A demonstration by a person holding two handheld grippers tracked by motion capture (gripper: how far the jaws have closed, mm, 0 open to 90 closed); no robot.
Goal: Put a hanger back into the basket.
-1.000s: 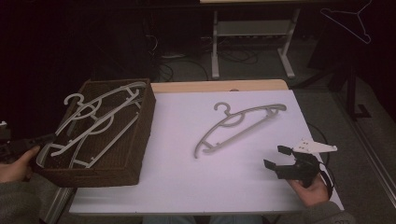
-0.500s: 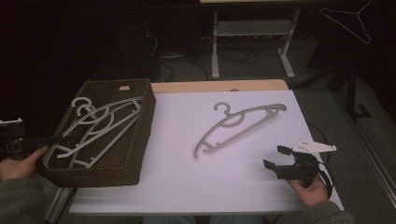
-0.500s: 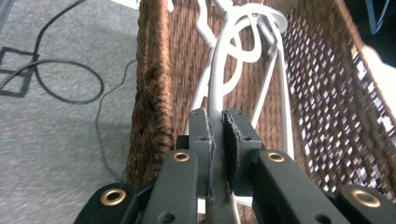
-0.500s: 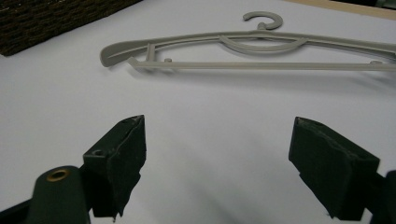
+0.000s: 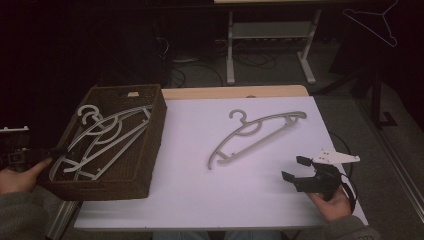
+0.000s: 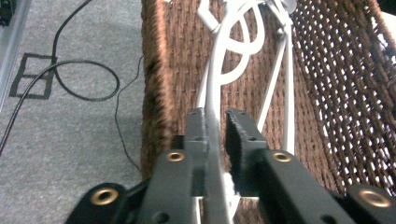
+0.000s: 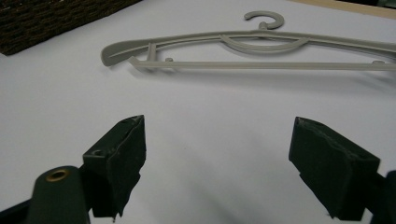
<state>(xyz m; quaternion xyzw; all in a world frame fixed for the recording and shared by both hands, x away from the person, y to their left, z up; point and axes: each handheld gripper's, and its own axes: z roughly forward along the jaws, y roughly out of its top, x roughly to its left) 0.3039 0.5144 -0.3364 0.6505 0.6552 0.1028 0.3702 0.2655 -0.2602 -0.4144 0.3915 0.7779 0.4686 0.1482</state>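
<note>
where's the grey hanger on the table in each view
High view: the grey hanger lies flat on the white table, centre-right, hook pointing away from the person.
Left gripper view: not in it; that view looks into the wicker basket of white hangers.
Right gripper view: across the top, beyond the open jaws.
Shared landmark: the wicker basket, left in the high view, top-left corner in the right gripper view.

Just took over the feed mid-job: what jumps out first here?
A grey hanger lies alone mid-table on the white surface. At the left, a brown wicker basket holds white hangers, one of them between the left tool's jaws. The right tool hovers open near the table's right front.
</note>
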